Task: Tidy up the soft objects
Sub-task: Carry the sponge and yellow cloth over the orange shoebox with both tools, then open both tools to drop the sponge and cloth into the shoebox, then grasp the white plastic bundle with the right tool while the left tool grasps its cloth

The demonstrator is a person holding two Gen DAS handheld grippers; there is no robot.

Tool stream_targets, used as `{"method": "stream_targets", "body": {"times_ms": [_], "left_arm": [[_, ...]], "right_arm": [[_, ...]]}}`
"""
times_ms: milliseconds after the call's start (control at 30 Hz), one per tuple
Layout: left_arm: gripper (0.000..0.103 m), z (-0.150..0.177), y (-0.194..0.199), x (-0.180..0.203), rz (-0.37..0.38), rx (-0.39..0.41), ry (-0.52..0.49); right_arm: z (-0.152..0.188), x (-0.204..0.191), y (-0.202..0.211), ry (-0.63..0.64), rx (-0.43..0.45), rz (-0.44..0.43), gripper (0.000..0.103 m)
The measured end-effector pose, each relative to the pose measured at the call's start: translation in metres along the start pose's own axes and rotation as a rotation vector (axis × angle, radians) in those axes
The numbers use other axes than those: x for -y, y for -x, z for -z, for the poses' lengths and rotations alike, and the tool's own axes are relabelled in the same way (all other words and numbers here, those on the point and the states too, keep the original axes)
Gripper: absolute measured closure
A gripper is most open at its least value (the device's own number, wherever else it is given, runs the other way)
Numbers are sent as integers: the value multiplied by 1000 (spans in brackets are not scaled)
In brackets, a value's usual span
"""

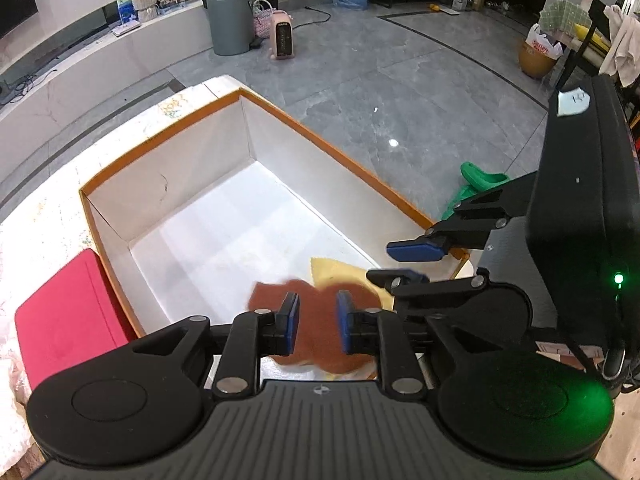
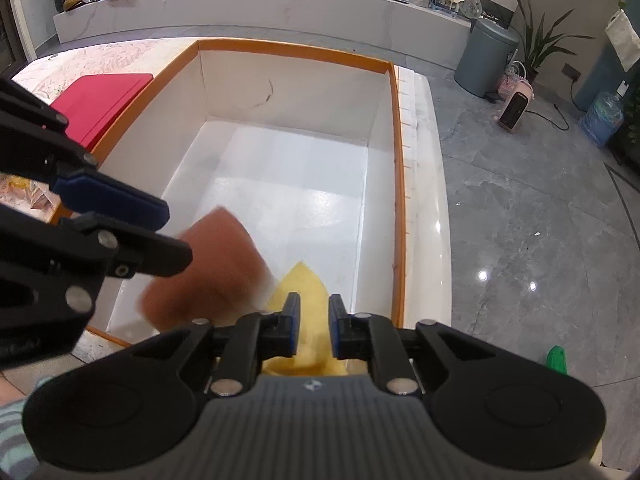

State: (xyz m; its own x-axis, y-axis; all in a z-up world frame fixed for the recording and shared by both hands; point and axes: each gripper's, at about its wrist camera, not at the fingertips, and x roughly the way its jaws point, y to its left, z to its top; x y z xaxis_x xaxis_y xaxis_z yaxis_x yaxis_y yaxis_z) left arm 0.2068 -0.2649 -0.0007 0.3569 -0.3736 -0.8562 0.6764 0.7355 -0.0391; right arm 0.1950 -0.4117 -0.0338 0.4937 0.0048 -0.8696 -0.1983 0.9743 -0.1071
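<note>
Both tools were seen poised over the near end of an orange-rimmed white box point(image 2: 394, 128) standing on the pale tabletop point(image 1: 48, 208). Left tool point(image 1: 313, 322): its jaws were set narrowly apart, with a rust-brown cloth point(image 1: 316, 332) blurred between and below them; whether the pads were touching it could not be told, though the blur suggested a cloth dropping free. Right tool point(image 2: 311, 326): its jaws were likewise narrowly parted above a yellow cloth point(image 2: 298, 284), which lay low at the box's near right corner, apparently on the floor of the box and unpinched. The brown cloth was seen partly over the yellow one. A red cushion point(image 1: 64, 316) lay outside the box, against its left wall.

The step in hand was judged to be the release of both cloths into the box. It would be done well if the jaws were spread fully before being lifted, so that no fabric was snagged on a pad, and if the tools were raised straight up, clear of the rim.
</note>
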Motion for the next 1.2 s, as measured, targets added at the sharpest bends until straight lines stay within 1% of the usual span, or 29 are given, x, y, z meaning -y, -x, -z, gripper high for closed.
{"method": "stream_targets", "body": {"times_ms": [67,167,267,433,533,600,667,833,933,1000,1100,1200], "left_arm": [[70,-1,5,1,-1,13,6],[69,0,15,0,-2,35,12],[66,1,27,-1,1,66,17],[66,8,52,-4,-9,110,25],[66,17,72,-11,-15,154,39],[66,25,85,-16,-22,187,54],[66,33,99,-22,-31,228,71],[66,63,135,-38,-94,369,98],[66,83,152,-51,-161,438,136],[66,97,158,-60,-215,480,155],[66,117,162,-74,-293,506,198],[66,140,160,-93,-350,512,257]], "right_arm": [[0,-1,4,1,7,6,77],[-2,-3,11,4,13,14,75],[-2,-5,20,5,26,28,69],[-6,-8,38,-11,55,32,66],[-7,-12,55,-28,95,37,64],[-8,-16,69,-45,134,41,59],[-8,-23,82,-56,175,40,58],[-4,-51,114,-67,300,27,51],[0,-74,127,-76,380,2,49],[2,-90,130,-81,415,-18,48],[8,-117,130,-85,467,-49,45],[12,-143,123,-92,505,-85,43]]}}
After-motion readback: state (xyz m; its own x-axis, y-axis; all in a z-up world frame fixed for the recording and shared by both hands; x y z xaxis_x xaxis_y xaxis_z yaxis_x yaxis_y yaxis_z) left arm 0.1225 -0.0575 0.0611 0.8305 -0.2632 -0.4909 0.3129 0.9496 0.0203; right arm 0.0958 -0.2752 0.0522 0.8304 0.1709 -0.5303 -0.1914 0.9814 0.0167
